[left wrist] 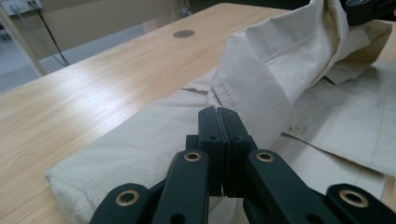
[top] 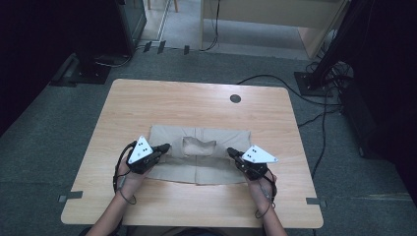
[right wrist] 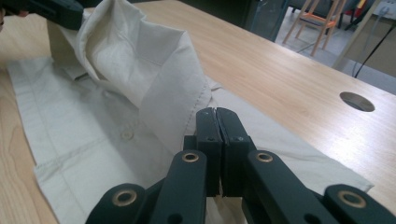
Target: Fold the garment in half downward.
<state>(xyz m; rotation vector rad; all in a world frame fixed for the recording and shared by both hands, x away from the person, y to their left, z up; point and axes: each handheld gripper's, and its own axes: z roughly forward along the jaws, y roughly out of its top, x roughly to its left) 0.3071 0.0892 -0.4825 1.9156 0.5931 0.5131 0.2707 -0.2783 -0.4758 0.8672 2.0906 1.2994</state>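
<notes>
A beige shirt lies folded flat on the wooden table, front side up, buttons showing. Its collar stands raised off the cloth. My left gripper is shut on the collar's left end and my right gripper on its right end. In the left gripper view the closed jaws pinch the collar, which rises toward the right gripper. The right gripper view shows the same from the other side: closed jaws, lifted collar, left gripper far off.
A round cable hole sits in the table's far half. Bare wood surrounds the shirt on all sides. Cables and dark equipment stands are on the carpet beyond the table. A wooden chair stands farther back.
</notes>
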